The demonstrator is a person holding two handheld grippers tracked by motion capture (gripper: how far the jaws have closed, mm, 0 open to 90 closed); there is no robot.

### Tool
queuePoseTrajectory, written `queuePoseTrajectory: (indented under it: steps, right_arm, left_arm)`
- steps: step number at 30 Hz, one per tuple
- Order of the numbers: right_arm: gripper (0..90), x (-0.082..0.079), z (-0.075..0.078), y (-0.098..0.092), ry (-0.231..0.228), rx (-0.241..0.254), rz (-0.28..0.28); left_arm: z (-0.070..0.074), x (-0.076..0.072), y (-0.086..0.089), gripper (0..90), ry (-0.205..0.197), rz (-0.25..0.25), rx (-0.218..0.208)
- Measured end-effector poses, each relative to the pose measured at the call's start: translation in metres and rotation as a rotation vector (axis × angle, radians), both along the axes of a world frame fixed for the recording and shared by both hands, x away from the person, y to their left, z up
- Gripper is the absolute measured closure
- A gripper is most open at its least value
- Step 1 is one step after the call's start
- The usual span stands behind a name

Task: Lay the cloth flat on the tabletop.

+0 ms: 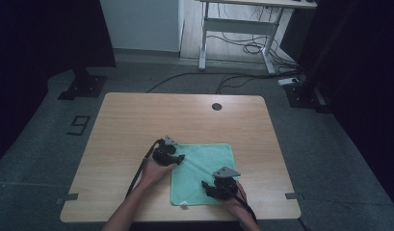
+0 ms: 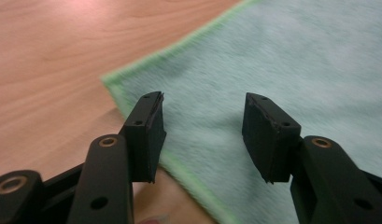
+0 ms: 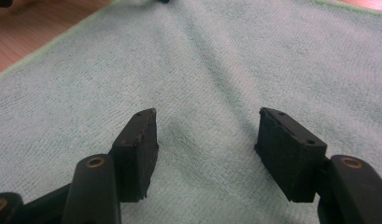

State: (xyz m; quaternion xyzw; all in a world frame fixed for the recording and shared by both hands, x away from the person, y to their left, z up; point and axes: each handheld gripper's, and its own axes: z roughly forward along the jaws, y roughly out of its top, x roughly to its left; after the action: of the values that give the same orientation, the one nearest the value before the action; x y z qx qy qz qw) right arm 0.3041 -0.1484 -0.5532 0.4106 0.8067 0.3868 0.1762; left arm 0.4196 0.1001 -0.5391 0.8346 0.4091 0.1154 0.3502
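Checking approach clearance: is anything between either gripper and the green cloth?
Nothing visible. The left gripper hangs open over the light green terry cloth near its corner; the right gripper hangs open over it too.

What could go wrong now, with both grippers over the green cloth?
1. The left gripper stands open over the corner of the green cloth; if it closes a little off, it may catch only the thin hem, which could slip out.
2. The right gripper is open over the flat middle of the cloth, where the jaws may find no fold to pinch.
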Motion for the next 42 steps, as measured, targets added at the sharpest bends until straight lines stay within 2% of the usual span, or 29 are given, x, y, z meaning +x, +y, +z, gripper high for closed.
queuePoseTrajectory:
  steps: [6, 11, 22, 25, 28, 35, 42]
  right_arm:
    - [38.1, 0.001, 0.0, -0.001, 0.001, 0.003, -0.002]
    - [36.5, 0.008, 0.0, 0.005, 0.001, -0.01, -0.039]
    - [36.3, 0.009, 0.0, 0.005, 0.001, -0.001, -0.054]
    - [33.1, 0.01, 0.001, 0.004, 0.011, 0.007, -0.049]
    - [31.2, 0.009, 0.006, 0.003, -0.011, 0.012, -0.052]
    - [31.1, 0.001, 0.02, 0.01, -0.066, 0.077, -0.012]
    - [32.9, -0.008, 0.029, 0.026, -0.101, 0.112, 0.076]
  left_arm:
    - [0.0, 0.016, -0.004, 47.9, -0.004, 0.001, 0.014]
    - [0.0, 0.025, -0.007, 47.9, -0.002, 0.0, 0.016]
    - [0.001, 0.017, -0.004, 46.6, -0.014, -0.008, 0.041]
    - [0.004, 0.017, 0.0, 46.0, -0.02, 0.006, 0.044]
    - [0.01, 0.016, 0.006, 46.0, -0.039, 0.015, 0.033]
    - [0.024, 0.012, 0.016, 45.4, -0.058, 0.04, 0.012]
    - [0.044, 0.008, 0.022, 44.7, -0.1, 0.035, 0.002]
